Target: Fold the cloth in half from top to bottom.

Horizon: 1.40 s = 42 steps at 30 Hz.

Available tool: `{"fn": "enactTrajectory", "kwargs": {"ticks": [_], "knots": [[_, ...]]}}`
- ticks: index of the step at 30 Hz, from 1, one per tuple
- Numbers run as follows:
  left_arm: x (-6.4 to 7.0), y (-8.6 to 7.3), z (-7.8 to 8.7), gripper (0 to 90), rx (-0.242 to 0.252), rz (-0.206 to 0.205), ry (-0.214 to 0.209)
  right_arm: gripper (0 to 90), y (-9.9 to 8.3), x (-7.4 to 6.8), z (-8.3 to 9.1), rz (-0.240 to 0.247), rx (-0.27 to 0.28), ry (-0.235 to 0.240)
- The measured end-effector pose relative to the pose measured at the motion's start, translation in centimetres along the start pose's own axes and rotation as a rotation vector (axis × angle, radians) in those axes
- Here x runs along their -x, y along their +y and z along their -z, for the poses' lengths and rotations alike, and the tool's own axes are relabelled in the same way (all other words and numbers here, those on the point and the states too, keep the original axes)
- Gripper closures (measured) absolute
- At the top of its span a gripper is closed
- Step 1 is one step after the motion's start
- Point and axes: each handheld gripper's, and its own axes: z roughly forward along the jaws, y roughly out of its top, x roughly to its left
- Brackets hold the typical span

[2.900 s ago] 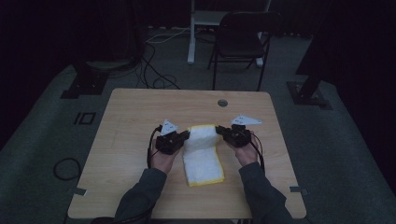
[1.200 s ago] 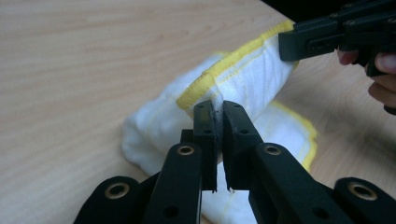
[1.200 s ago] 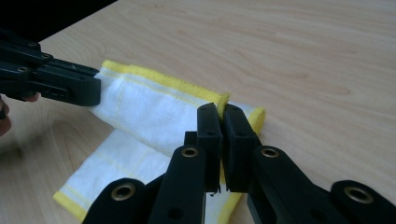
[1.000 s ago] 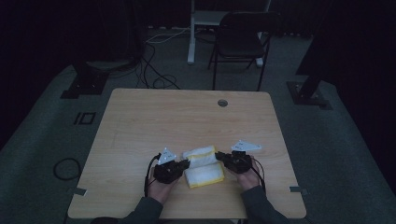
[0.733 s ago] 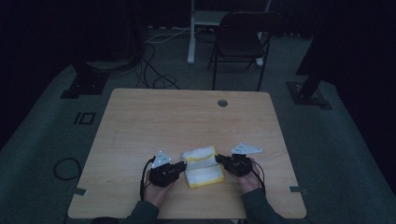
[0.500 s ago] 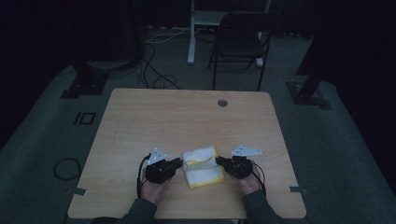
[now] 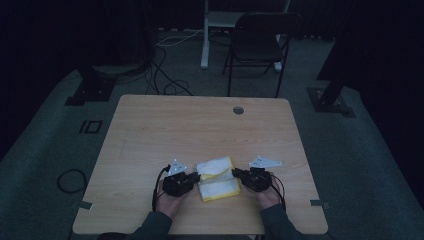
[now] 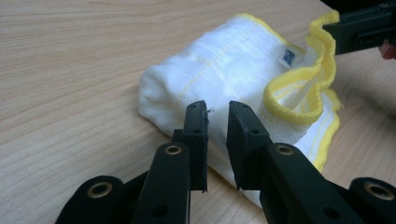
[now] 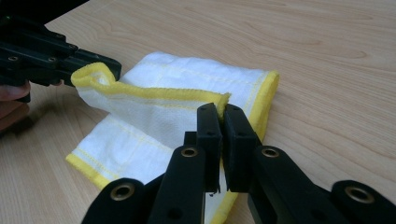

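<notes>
A white cloth with a yellow hem (image 7: 218, 186) lies folded on the wooden table (image 7: 200, 130) near its front edge. My left gripper (image 7: 196, 177) is at the cloth's left side. In the left gripper view, the left gripper (image 8: 218, 109) stands slightly open just in front of the cloth's (image 8: 224, 60) rolled fold, with nothing between the jaws. My right gripper (image 7: 236, 174) is at the cloth's right side. In the right gripper view, the right gripper (image 9: 222, 109) is shut on the yellow hem (image 9: 154, 91), holding that edge a little above the lower layer.
A round cable hole (image 7: 238, 110) sits near the table's far edge. Beyond the table stand a black chair (image 7: 260, 40) and a desk leg (image 7: 205, 35), with cables (image 7: 165, 80) on the floor. A wide stretch of bare wood lies behind the cloth.
Both grippers came toward the table's front edge with the cloth's far edge, folding the long cloth to about half its length. The left gripper shifted slightly beside the fold.
</notes>
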Motion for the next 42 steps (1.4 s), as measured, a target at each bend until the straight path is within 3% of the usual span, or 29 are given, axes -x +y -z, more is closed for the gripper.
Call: {"fn": "enactTrajectory", "kwargs": {"ticks": [1,14,19,28,31,42], "knots": [[0.1,-0.1,-0.1,78.4,-0.013,-0.015,0.001,87.1,-0.1,0.0,0.1,0.000,0.001,0.002],[-0.1,-0.5,-0.7,78.5,-0.060,-0.033,0.016,82.6,-0.3,0.3,0.7,0.004,0.017,0.016],[-0.1,-0.7,-0.9,78.4,-0.068,-0.033,0.025,78.8,-0.4,1.7,1.9,-0.048,0.065,-0.008],[-0.3,-0.7,-1.2,77.2,-0.081,-0.040,0.027,77.2,-0.7,2.2,1.8,-0.056,0.051,-0.029],[-0.6,-0.4,-1.3,76.9,-0.086,-0.060,0.037,76.9,-0.8,2.1,1.6,-0.056,0.043,-0.028],[-1.7,0.2,-1.8,75.8,-0.074,-0.044,0.061,76.9,-1.0,2.3,1.3,-0.052,0.030,-0.038]]}}
